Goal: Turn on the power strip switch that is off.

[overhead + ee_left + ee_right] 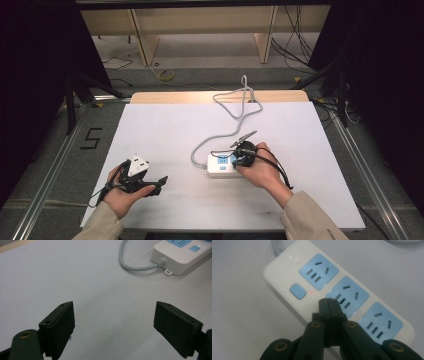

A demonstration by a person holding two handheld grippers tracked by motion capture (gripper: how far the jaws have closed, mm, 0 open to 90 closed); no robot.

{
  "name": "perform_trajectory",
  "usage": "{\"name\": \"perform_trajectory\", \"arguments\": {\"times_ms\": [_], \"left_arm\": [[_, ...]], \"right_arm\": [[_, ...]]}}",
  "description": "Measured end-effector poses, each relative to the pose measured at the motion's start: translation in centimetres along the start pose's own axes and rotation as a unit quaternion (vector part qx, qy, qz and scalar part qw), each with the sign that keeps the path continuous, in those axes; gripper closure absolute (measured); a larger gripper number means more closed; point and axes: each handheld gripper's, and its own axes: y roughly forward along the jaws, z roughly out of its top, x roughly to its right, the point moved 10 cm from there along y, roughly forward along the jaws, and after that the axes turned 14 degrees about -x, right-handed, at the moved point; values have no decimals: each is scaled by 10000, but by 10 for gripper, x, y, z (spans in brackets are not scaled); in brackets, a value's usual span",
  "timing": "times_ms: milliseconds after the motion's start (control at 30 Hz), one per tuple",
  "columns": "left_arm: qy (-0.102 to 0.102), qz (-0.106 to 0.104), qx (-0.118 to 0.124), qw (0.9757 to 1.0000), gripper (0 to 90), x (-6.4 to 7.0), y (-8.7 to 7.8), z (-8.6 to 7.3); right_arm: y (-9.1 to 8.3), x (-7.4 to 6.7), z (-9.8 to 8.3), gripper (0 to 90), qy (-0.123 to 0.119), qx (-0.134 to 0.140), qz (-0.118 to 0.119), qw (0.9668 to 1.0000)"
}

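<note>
A: Power strip [337, 295]?
B: Mid-table, flat — right gripper [328, 301] directly over it, jaws pressed together, tips just beside the blue switch [297, 291], red light lit.
A: Left gripper [113, 322]?
B: Jaws wide apart, nothing between — strip well off.

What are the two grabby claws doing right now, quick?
Left gripper: open, nothing between its jaws, above the white table.
Right gripper: shut, holding nothing, tips over the power strip near its blue button.
</note>
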Motion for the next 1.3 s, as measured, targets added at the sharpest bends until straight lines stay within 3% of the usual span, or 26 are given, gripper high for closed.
{"name": "perform_trajectory", "arguments": {"times_ms": [233, 667, 1300], "left_arm": [[-1, -5, 1, 10000, 169, 0, 0, 0], [6, -6, -2, 10000, 169, 0, 0, 0], [5, -8, -14, 10000, 169, 0, 1, -1]], "right_arm": [[0, 0, 0, 900, 12, 7, 55, 10000], [-5, 5, 2, 900, 4, 125, -49, 9999], [-17, 12, -1, 774, 93, 438, -25, 9990]]}}
